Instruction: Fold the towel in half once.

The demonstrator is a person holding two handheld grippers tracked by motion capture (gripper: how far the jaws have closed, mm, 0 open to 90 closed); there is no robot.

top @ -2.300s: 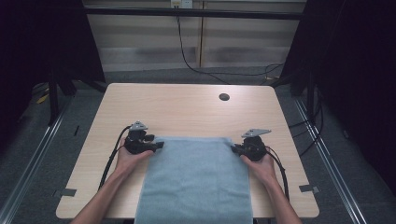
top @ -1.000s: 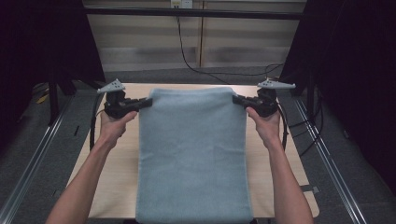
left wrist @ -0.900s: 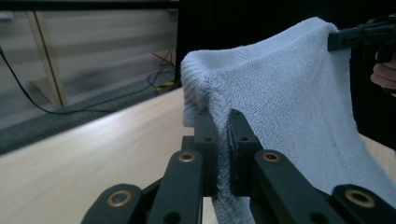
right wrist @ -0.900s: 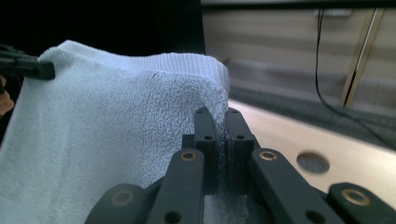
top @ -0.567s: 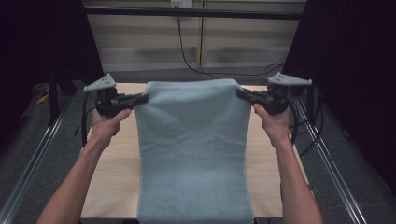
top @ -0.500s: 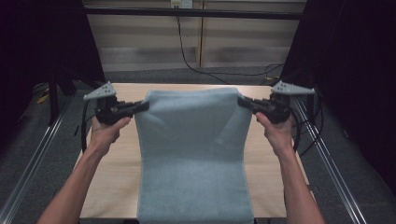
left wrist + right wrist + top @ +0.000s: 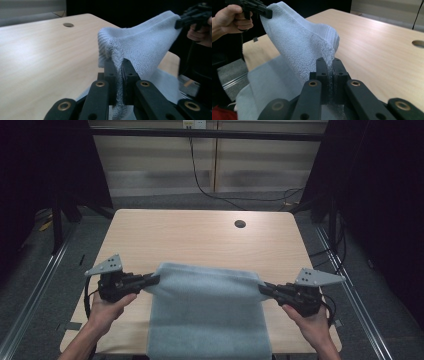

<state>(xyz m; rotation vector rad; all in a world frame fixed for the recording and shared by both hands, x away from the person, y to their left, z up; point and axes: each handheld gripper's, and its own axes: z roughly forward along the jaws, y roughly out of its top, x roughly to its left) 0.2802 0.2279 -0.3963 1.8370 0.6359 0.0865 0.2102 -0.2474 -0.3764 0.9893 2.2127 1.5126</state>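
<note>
A light blue towel [image 7: 207, 312] hangs stretched between my two grippers over the near half of the wooden table [image 7: 200, 237]. Its lower part lies on the table and drapes over the front edge. My left gripper [image 7: 156, 279] is shut on the towel's left top corner [image 7: 110, 53]. My right gripper [image 7: 262, 289] is shut on the right top corner [image 7: 329, 53]. In the left gripper view the left gripper [image 7: 119, 68] pinches the towel's hem, with the other hand's gripper [image 7: 192, 17] far right. In the right gripper view the right gripper [image 7: 330, 67] pinches terry cloth, the other gripper [image 7: 252, 6] at top left.
A round cable hole [image 7: 240, 224] sits in the table's far right part. Black cables [image 7: 220, 190] run across the floor behind the table. Metal rails [image 7: 40, 280] flank the table on both sides. Something red [image 7: 222, 112] shows low at the left of the right gripper view.
Both grippers have come back toward the near edge and down with the towel's top corners. The towel, earlier spread to the far edge, now covers just the near part.
</note>
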